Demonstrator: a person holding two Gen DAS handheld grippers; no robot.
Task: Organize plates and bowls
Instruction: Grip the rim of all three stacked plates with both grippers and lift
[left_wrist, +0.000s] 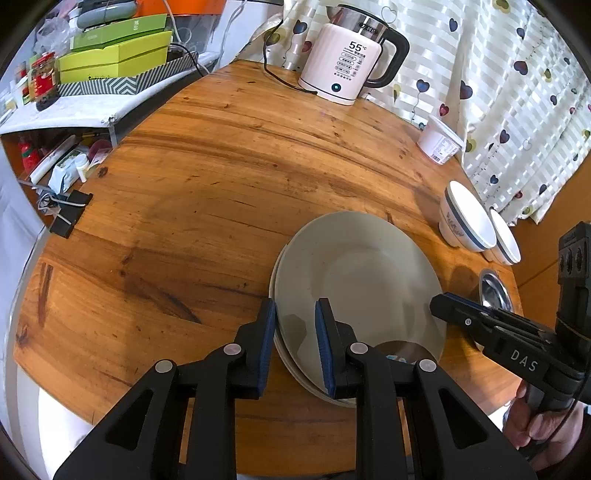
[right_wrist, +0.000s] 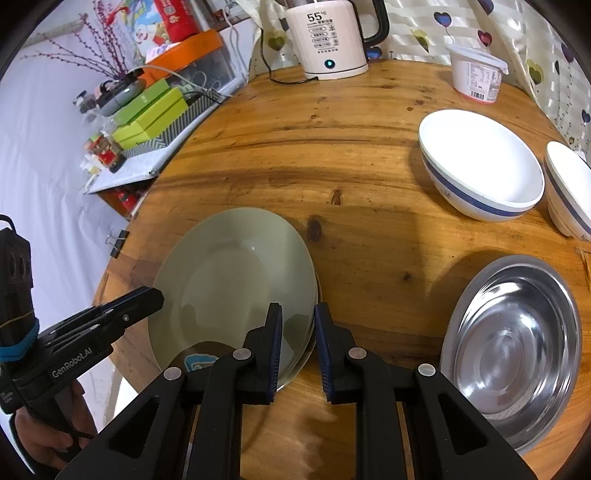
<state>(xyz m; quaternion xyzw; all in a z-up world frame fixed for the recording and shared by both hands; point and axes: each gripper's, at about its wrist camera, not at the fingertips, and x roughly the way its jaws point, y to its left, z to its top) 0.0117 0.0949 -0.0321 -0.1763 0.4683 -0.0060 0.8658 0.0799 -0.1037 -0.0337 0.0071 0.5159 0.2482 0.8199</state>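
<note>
We read "55°C" on the front panel of the pale electric kettle (left_wrist: 341, 61) — the small rows of characters beneath the number are too fine for us to make out. The right gripper (left_wrist: 437, 306), seen from the left wrist, carries "DAS" in pale letters on its black body, and the left gripper (right_wrist: 157, 293), seen from the right wrist, carries "GenRobot.AI". The white tub (right_wrist: 476, 75) bears a printed table and a barcode — we cannot read either.
</note>
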